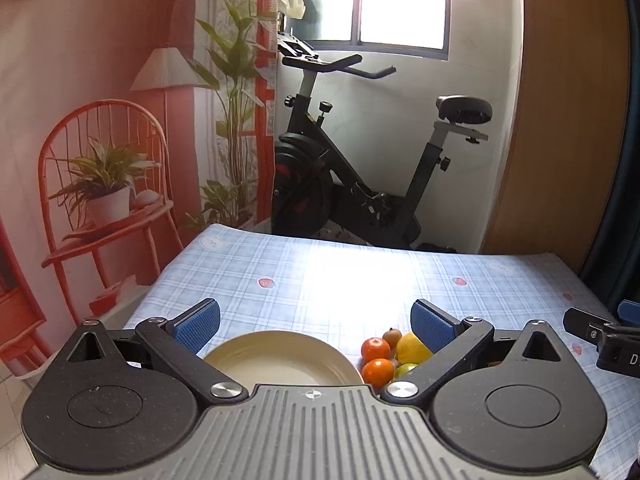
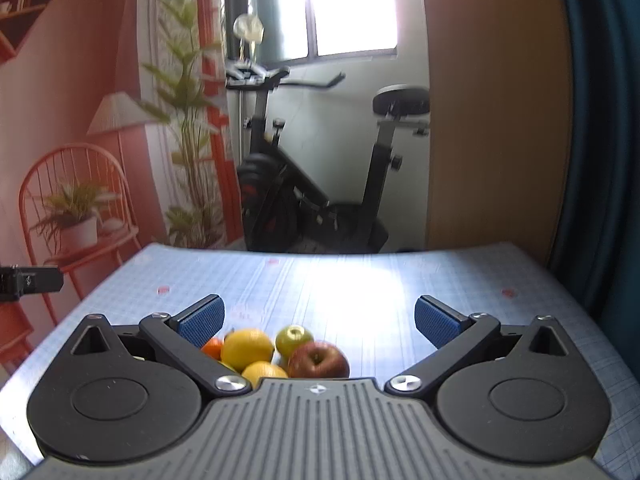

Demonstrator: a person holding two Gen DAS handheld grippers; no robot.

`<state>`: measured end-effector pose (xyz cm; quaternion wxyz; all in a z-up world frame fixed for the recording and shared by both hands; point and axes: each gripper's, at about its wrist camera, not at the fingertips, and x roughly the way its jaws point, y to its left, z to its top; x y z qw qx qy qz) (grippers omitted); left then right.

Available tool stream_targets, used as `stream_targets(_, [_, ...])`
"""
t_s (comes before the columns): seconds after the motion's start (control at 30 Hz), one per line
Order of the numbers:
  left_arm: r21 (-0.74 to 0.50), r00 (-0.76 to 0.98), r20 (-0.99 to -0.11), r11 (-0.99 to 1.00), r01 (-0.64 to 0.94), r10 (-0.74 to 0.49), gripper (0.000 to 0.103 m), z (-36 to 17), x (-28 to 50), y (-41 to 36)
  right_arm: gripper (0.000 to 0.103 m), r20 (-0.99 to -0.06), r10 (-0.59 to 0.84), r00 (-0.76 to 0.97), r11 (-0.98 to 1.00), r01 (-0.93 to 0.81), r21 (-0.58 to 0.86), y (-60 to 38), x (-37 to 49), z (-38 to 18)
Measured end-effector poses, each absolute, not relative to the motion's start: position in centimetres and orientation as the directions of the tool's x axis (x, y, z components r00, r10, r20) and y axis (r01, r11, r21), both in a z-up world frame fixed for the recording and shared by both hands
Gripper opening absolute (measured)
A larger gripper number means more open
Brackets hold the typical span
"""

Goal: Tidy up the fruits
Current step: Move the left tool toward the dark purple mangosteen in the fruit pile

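A cream plate (image 1: 248, 354) lies empty on the blue checked tablecloth, under my open left gripper (image 1: 316, 326). To the plate's right sits a cluster of fruit: two oranges (image 1: 377, 371), a lemon (image 1: 412, 347), a small brown fruit (image 1: 392, 336) and a green one (image 1: 406, 369). In the right wrist view the same pile shows a lemon (image 2: 247, 346), a second yellow fruit (image 2: 264, 372), a green apple (image 2: 294, 338), a red apple (image 2: 318, 360) and an orange (image 2: 213, 348). My right gripper (image 2: 320, 320) hangs open above them, holding nothing.
The table (image 1: 320, 280) ends at a far edge, with an exercise bike (image 1: 344, 184) on the floor behind it. A wooden panel (image 1: 568, 120) and a dark curtain stand at the right. A printed backdrop with a chair and plants covers the left.
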<state>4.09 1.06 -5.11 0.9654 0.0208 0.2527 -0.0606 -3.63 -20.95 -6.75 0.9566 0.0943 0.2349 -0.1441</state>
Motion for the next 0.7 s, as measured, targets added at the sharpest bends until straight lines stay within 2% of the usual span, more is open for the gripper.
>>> stream_targets(0.1, [0.054,0.872,-0.483,0.991,0.124,-0.083,0.102,-5.8,4.4,0.4,0.103,-0.494,-0.219,0.842,0.944,0.311,0.111,-21.4,-3.3,-7.6])
stream_targets(0.37, [0.057,0.846,-0.518,0.982,0.179,-0.124,0.101,-7.8,5.6,-1.4,0.103,-0.543,-0.198,0.816,0.966,0.257,0.035,-21.6,-2.3,-11.1])
stream_targets(0.57, [0.062,0.792,-0.586,0.965,0.255,-0.172,0.091,-9.5,6.9,-3.1,0.102,-0.596,-0.131,0.792,0.973,0.218,0.076,-22.9,-2.3,-14.1])
stream_targets(0.7, [0.06,0.761,-0.616,0.951,0.303,-0.204,0.088,-10.8,7.3,-4.5,0.094,-0.619,-0.073,0.782,0.973,0.192,0.128,-23.9,-2.6,-15.4])
